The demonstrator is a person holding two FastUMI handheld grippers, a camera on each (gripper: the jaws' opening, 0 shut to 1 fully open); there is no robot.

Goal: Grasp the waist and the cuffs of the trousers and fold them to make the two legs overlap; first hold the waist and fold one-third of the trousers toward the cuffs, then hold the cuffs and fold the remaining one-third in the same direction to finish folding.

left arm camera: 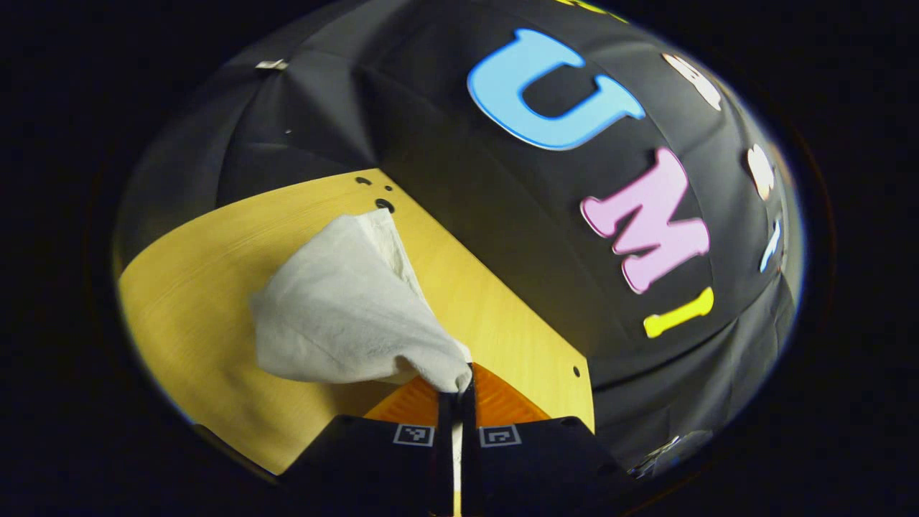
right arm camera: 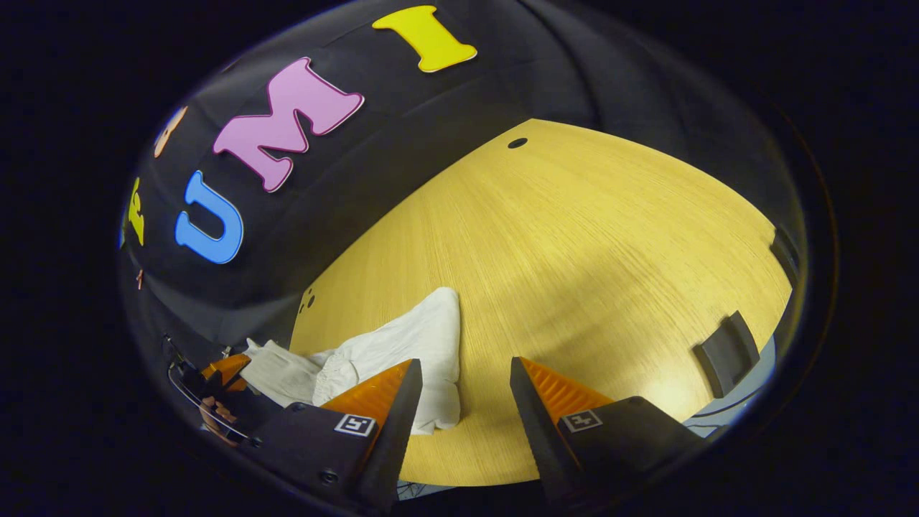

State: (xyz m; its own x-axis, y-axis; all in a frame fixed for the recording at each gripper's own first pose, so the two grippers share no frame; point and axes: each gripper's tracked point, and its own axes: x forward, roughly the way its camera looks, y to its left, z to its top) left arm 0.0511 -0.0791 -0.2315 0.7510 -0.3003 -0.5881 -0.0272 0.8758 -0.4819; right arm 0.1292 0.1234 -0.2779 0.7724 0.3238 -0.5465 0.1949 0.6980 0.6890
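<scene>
Left gripper (left arm camera: 456, 391) pinching trousers (left arm camera: 344, 309), lifted off counter (left arm camera: 187, 301). Right gripper (right arm camera: 459, 391) spread, empty. Fold apparently midway; next, laying cloth flat.

trousers (left arm camera: 344, 309): white | table (right arm camera: 574, 237): yellow wood grain

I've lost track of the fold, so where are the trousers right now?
The trousers hang pinched in the left gripper, lifted over the wooden table. In the right gripper view they trail beside the open right gripper.
</scene>
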